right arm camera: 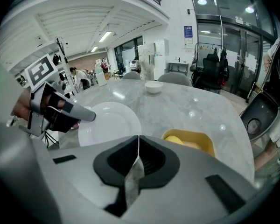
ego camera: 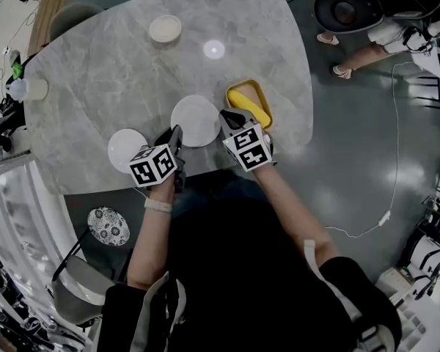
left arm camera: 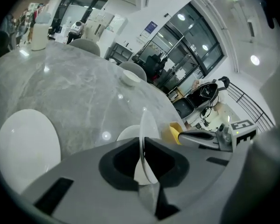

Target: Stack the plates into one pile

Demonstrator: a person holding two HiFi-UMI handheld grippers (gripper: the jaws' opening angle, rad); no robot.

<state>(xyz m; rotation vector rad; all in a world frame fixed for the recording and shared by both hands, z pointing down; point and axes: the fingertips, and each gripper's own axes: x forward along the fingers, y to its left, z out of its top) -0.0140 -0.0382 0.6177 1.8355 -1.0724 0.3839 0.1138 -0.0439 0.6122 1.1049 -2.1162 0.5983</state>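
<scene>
Two white plates lie near the front edge of the grey marble table [ego camera: 95, 72]: one at the left [ego camera: 127, 149], one in the middle [ego camera: 196, 120]. A yellow dish [ego camera: 249, 103] sits right of the middle plate, and a small beige bowl [ego camera: 165, 28] stands far back. My left gripper [ego camera: 177, 133] is shut and empty, its tip at the middle plate's left rim [right arm camera: 109, 122]. My right gripper [ego camera: 227, 114] is shut and empty too, between that plate and the yellow dish [right arm camera: 189, 141]. In the left gripper view the left plate [left arm camera: 25, 143] lies beside the shut jaws.
A white cup [ego camera: 35, 88] stands at the table's left edge. Chairs [ego camera: 73, 13] stand behind the table. A round patterned object [ego camera: 108, 226] sits low at the left, below the table edge. A person's legs [ego camera: 359, 53] show at the far right.
</scene>
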